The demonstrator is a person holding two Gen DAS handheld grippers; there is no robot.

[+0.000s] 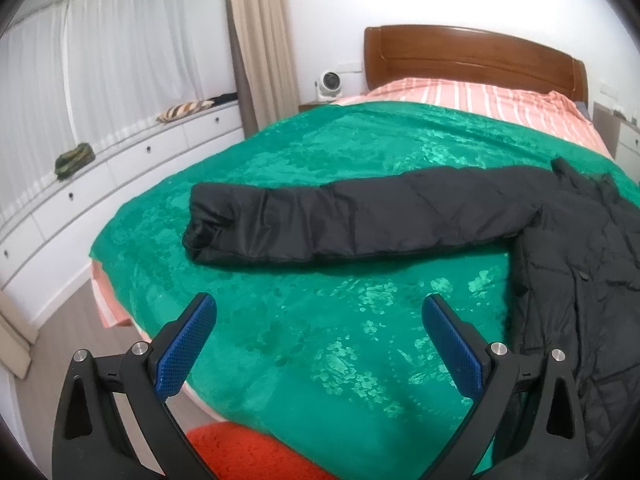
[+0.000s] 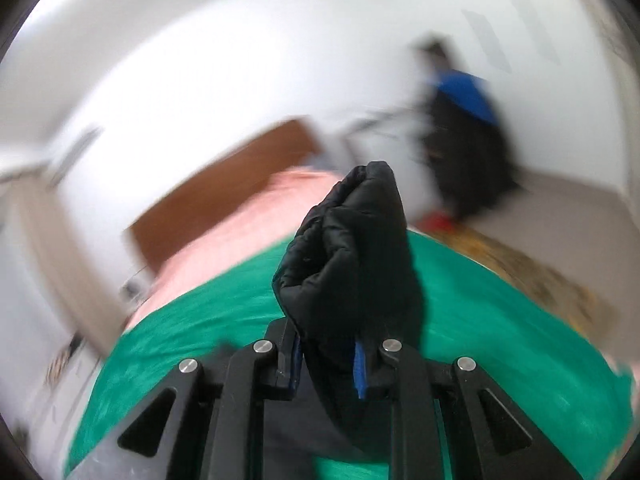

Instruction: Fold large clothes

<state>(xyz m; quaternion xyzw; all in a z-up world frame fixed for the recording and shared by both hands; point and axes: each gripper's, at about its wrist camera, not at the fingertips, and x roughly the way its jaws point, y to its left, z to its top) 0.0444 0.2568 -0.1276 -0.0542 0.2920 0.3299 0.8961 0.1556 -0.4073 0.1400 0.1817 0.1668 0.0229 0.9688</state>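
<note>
left gripper point(image 1: 320, 312): gaping wide, hovering over green bedspread point(image 1: 280, 160), jacket sleeve point(image 1: 340, 220) lying just ahead
right gripper point(image 2: 326, 360): clamping down on black jacket point(image 2: 352, 256) fabric

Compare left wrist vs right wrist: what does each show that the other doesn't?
Left wrist only: the open left gripper above the bed, the jacket's sleeve stretched flat across the green bedspread, white drawers under curtains, and a small fan.

Right wrist only: the right gripper shut on a bunched fold of the black jacket, and a blurred person by the far wall.

Both: the green bedspread, pink striped sheet and wooden headboard.
</note>
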